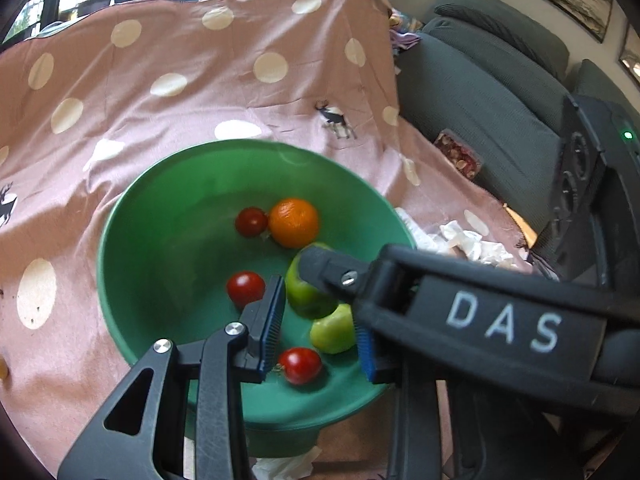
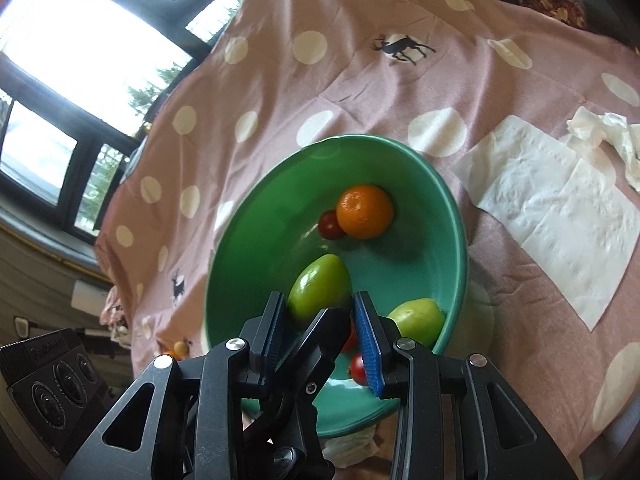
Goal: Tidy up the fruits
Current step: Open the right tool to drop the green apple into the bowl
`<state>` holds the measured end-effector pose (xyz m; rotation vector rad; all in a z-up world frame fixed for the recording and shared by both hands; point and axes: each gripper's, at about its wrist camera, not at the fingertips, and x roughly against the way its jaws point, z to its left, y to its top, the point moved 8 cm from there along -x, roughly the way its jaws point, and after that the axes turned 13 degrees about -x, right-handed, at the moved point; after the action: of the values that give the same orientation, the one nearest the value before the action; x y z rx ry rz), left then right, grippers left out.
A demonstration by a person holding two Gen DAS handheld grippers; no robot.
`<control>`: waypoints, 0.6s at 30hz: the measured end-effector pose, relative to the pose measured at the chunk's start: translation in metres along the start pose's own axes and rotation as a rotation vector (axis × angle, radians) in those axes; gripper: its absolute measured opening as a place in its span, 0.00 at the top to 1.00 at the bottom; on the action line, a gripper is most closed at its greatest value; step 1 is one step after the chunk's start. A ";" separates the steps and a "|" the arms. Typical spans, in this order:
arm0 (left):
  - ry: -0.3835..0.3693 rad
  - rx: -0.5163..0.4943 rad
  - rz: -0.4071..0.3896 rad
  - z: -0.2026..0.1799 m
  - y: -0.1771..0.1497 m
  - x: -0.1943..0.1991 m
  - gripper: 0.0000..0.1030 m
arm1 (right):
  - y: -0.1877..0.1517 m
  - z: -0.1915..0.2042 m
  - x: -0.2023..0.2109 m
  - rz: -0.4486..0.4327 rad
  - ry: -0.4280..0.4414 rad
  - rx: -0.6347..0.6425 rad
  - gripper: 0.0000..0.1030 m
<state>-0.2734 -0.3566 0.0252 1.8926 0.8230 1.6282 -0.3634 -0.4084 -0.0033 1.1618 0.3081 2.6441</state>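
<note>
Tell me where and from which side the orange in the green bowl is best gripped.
Probably grip the orange across its round middle, coming from above. A tomato touches one side and the bowl wall rises behind, so only the top is free.

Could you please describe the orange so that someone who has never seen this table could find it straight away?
Look for the green bowl on the pink spotted cloth. Inside it, on the side away from the cameras, lies the orange, close beside a small red tomato. It is the only orange-coloured fruit in the bowl; the others are red tomatoes and green fruits.
</note>
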 end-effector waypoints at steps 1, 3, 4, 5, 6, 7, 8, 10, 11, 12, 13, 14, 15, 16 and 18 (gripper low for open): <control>0.006 0.004 0.002 0.001 0.000 0.001 0.66 | 0.001 0.000 0.001 -0.011 -0.010 -0.003 0.62; 0.010 0.022 0.006 0.005 -0.001 0.005 0.58 | 0.002 0.000 0.003 -0.027 -0.022 0.001 0.62; 0.007 0.033 0.006 0.006 -0.001 0.007 0.52 | 0.003 0.000 0.005 -0.042 -0.021 0.006 0.62; 0.002 0.044 0.003 0.009 0.000 0.011 0.51 | 0.004 0.001 0.008 -0.059 -0.022 0.010 0.63; 0.003 0.057 0.000 0.012 0.000 0.017 0.50 | 0.005 0.002 0.012 -0.084 -0.032 0.019 0.63; 0.011 0.063 -0.001 0.016 -0.001 0.022 0.48 | 0.007 0.003 0.015 -0.106 -0.041 0.028 0.63; 0.025 0.069 -0.002 0.021 -0.002 0.029 0.47 | 0.009 0.004 0.018 -0.133 -0.050 0.037 0.63; 0.058 0.079 -0.014 0.031 -0.004 0.043 0.39 | 0.010 0.007 0.023 -0.168 -0.063 0.050 0.63; 0.083 0.084 -0.026 0.039 -0.006 0.053 0.38 | 0.010 0.008 0.024 -0.177 -0.067 0.057 0.62; 0.107 0.090 -0.036 0.047 -0.008 0.063 0.35 | 0.010 0.010 0.025 -0.187 -0.065 0.064 0.61; 0.133 0.101 -0.047 0.056 -0.010 0.073 0.32 | 0.011 0.013 0.025 -0.193 -0.064 0.069 0.58; 0.154 0.114 -0.055 0.064 -0.012 0.082 0.30 | 0.010 0.015 0.025 -0.198 -0.065 0.074 0.56; 0.187 0.138 -0.061 0.077 -0.016 0.092 0.27 | 0.009 0.017 0.025 -0.201 -0.067 0.078 0.55; 0.217 0.159 -0.064 0.086 -0.019 0.100 0.24 | 0.008 0.019 0.024 -0.200 -0.072 0.079 0.54; 0.297 0.211 -0.071 0.110 -0.032 0.121 0.21 | 0.003 0.027 0.020 -0.195 -0.075 0.093 0.51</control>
<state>-0.1566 -0.2459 0.0676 1.7556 1.2124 1.8675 -0.3567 -0.4027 0.0299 1.1900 0.5078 2.4347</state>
